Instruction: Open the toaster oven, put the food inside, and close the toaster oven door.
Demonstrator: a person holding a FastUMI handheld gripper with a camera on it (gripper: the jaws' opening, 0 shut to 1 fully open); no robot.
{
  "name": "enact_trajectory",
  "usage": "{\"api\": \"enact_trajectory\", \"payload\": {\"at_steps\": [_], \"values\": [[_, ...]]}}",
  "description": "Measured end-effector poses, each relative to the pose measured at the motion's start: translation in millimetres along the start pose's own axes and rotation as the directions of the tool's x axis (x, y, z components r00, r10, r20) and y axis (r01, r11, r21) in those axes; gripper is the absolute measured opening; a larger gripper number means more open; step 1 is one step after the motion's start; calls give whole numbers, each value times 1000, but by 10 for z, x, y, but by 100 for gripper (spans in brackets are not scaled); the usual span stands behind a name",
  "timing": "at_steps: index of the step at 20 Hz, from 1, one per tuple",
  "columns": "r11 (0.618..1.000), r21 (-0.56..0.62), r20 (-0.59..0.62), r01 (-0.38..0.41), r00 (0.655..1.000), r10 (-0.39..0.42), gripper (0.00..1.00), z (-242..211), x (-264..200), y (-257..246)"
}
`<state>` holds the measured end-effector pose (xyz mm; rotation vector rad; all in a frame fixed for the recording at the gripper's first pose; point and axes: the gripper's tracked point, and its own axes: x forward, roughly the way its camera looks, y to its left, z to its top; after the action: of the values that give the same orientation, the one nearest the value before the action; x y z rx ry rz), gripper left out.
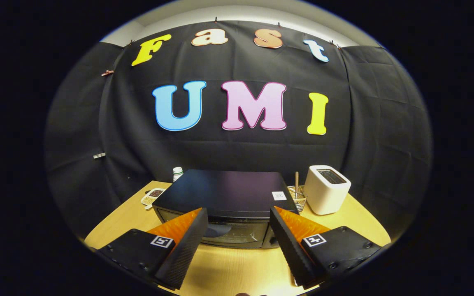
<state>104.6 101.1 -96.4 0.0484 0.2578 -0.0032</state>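
The gripper [239,216] is hovering above the wooden table [352,222] with its two fingers [187,242] spread wide apart and holding nothing; bare tabletop is showing between them. The toaster oven [224,193], a black box with a flat top, is sitting just ahead of the fingertips and is serving as the reference for everything else here. Its glass door [233,232] is facing the gripper and is standing closed, with the lower front partly hidden behind the two fingers. A small square white sticker [279,195] is lying on the oven's top near the right front corner. To the right of the oven, just beside it, a wire basket [297,198] is holding an upright wooden stick [296,181]. Further right of the oven, past the basket, a white pop-up toaster [326,189] is standing with its slot facing up. To the left of the oven, near its rear corner, a shallow white dish [152,196] is carrying some dark and pale food; what kind cannot be told. Behind that dish, at the oven's left rear, a small white bottle with a green cap [177,173] is standing upright.
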Motion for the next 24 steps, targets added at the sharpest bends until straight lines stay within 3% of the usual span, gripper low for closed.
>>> {"api": "enact_trajectory", "payload": {"at_steps": [12,19,24], "values": [[999,-4,-123,40,992,-40,98,-619,685,411],[999,13,-161,52,986,-49,98,-686,777,451],[1000,-14,-181,27,983,-29,100,-794,602,503]]}}
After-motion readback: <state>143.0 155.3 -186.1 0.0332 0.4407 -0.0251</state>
